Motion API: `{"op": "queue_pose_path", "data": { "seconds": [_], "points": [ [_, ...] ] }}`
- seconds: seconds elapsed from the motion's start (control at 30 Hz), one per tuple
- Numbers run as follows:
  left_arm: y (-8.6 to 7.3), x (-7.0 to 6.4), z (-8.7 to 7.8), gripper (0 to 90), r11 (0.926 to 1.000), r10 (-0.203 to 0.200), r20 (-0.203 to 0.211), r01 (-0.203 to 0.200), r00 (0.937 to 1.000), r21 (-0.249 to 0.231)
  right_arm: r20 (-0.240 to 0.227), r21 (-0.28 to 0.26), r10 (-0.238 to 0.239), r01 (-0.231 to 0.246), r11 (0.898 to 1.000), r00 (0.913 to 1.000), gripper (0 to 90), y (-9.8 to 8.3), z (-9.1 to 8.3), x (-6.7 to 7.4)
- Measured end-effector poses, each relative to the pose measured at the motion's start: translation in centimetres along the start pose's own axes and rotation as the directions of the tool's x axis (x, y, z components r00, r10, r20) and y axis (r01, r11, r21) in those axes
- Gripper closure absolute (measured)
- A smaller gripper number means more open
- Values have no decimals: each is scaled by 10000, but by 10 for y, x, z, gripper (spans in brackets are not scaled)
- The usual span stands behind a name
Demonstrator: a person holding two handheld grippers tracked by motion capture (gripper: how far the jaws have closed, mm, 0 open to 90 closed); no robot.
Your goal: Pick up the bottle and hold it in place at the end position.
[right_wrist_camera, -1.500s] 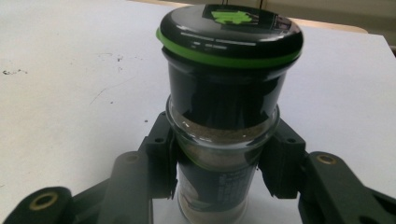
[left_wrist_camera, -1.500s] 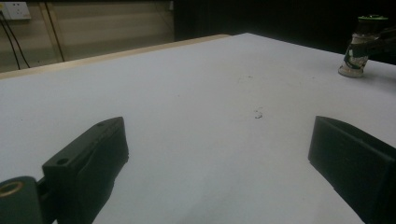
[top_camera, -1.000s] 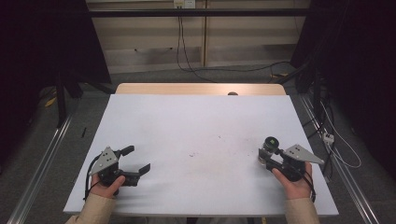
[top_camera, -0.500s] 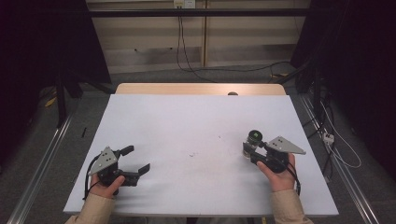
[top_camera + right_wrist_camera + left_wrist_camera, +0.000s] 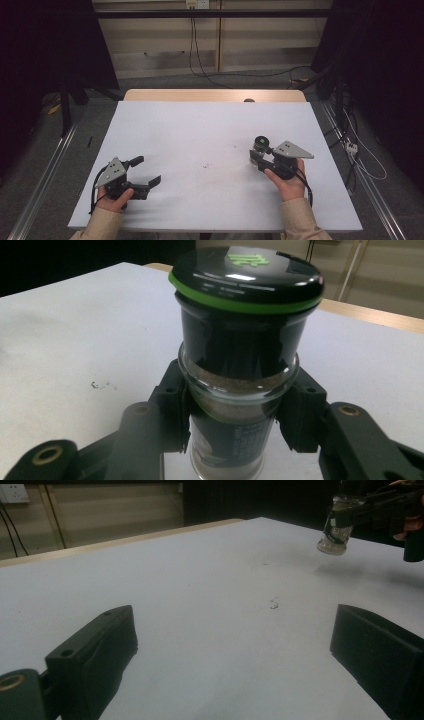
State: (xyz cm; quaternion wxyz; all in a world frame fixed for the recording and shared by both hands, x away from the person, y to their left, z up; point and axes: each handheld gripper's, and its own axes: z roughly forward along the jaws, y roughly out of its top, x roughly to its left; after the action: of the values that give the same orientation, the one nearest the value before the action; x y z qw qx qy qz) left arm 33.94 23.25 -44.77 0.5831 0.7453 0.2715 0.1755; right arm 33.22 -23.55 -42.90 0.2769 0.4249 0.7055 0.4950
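The right gripper (image 5: 259,157) is clamped on a small glass spice jar (image 5: 260,148) with a black, green-ringed lid (image 5: 246,276), holding it just below the lid. The jar stands upright, its long axis vertical and lid up, lifted slightly off the white table (image 5: 200,130) over its right half, nearer the near edge than the far one. The left gripper (image 5: 147,172) rests well apart by the near left corner, jaws spread and empty, pointing across the table towards the jar.
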Motion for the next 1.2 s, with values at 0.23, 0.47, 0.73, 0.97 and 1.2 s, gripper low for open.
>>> {"op": "queue_pose_path", "data": {
  "seconds": [0.23, 0.47, 0.73, 0.97, 1.2],
  "points": [
    [0, 0, 0, 46, 10000, 12, -4, -12, 10000, 31, -194, 82, -202, 203, 9998, 9996, 533, 5, 11, 6],
    [0, 1, 0, 45, 10000, -13, -21, 13, 10000, 9, -277, 106, -261, 264, 9996, 9993, 533, 7, 18, 8],
    [0, 1, 0, 46, 10000, 43, -21, -43, 10000, 10, -442, 156, -309, 317, 9994, 9985, 534, 9, 28, 13],
    [0, 1, 0, 46, 10000, 25, -17, -25, 10000, 4, -494, 209, -359, 370, 9991, 9981, 534, 10, 33, 15],
    [0, 1, 1, 46, 10000, 31, 0, -31, 10000, 17, -516, 189, -279, 289, 9994, 9983, 534, 11, 36, 16]
  ]
}}
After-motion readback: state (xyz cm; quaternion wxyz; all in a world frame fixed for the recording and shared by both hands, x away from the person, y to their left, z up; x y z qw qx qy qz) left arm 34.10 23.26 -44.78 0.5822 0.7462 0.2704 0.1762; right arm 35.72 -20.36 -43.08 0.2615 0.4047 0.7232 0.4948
